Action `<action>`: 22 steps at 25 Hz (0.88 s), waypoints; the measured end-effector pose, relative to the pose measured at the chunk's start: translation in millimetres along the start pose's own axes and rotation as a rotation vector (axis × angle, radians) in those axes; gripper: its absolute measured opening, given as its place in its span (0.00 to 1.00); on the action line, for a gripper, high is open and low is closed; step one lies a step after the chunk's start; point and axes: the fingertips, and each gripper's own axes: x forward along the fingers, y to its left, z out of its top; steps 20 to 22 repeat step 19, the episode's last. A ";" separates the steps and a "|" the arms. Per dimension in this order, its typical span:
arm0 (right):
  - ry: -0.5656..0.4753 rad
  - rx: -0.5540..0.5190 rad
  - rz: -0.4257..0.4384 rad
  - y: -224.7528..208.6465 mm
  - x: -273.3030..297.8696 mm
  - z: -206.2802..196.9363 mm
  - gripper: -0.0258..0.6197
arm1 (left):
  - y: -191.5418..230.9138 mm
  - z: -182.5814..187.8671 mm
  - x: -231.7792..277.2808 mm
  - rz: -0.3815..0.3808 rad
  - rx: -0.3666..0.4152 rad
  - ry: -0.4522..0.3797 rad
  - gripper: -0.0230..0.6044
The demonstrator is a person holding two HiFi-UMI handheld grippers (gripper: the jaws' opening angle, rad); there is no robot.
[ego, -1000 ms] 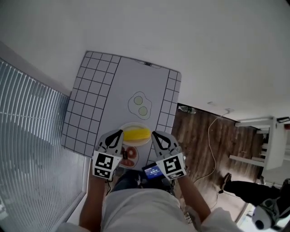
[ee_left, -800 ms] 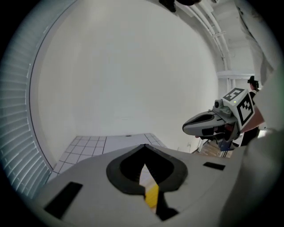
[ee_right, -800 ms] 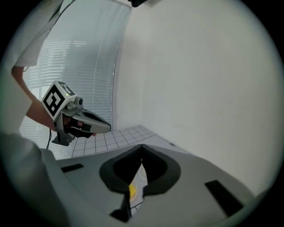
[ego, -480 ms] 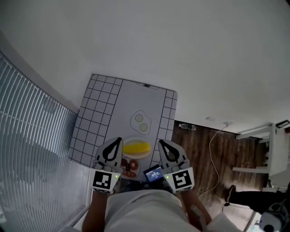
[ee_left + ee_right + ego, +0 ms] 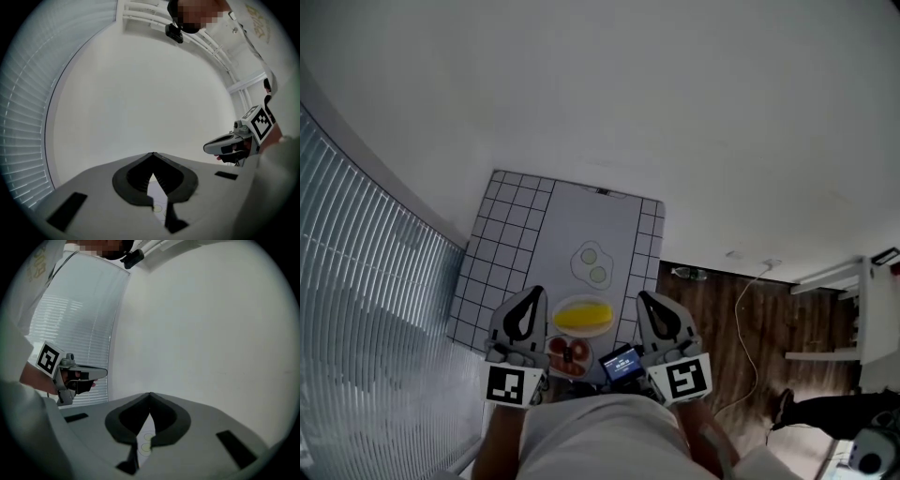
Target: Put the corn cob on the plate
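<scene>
The yellow corn cob (image 5: 581, 316) lies on a pale round plate (image 5: 584, 329) near the front edge of the table (image 5: 581, 225). My left gripper (image 5: 531, 294) is held up to the left of the plate, my right gripper (image 5: 646, 300) to its right, both apart from it. Each has its jaws shut with nothing between them. In the left gripper view the left gripper (image 5: 153, 154) faces a white wall, and the right gripper (image 5: 228, 145) shows at the right. In the right gripper view the right gripper (image 5: 150, 394) faces that wall too, with the left gripper (image 5: 82, 374) at the left.
A flat fried-egg shape (image 5: 592, 263) lies on the table beyond the plate. A small dish with red pieces (image 5: 567, 354) and a device with a blue screen (image 5: 622, 362) sit close to my body. Window blinds (image 5: 366, 309) stand at the left, wood floor with a cable (image 5: 750, 319) at the right.
Both grippers have risen beside the plate and tipped up toward level, still shut. The table looks smaller and lower in the head view. The corn has stayed on the plate.
</scene>
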 end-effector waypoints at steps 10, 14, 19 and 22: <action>0.027 -0.007 -0.038 -5.8 -8.3 -10.0 0.05 | 2.3 -3.8 -2.7 -0.001 -0.015 0.009 0.05; 0.039 -0.003 -0.040 -4.0 -10.1 -14.9 0.05 | 4.2 -9.9 -5.3 -0.001 0.001 0.015 0.05; 0.039 -0.014 -0.038 -3.0 -6.3 -18.2 0.05 | 9.2 -11.5 -8.5 0.016 -0.001 0.004 0.05; 0.039 -0.014 -0.038 -3.0 -6.3 -18.2 0.05 | 9.2 -11.5 -8.5 0.016 -0.001 0.004 0.05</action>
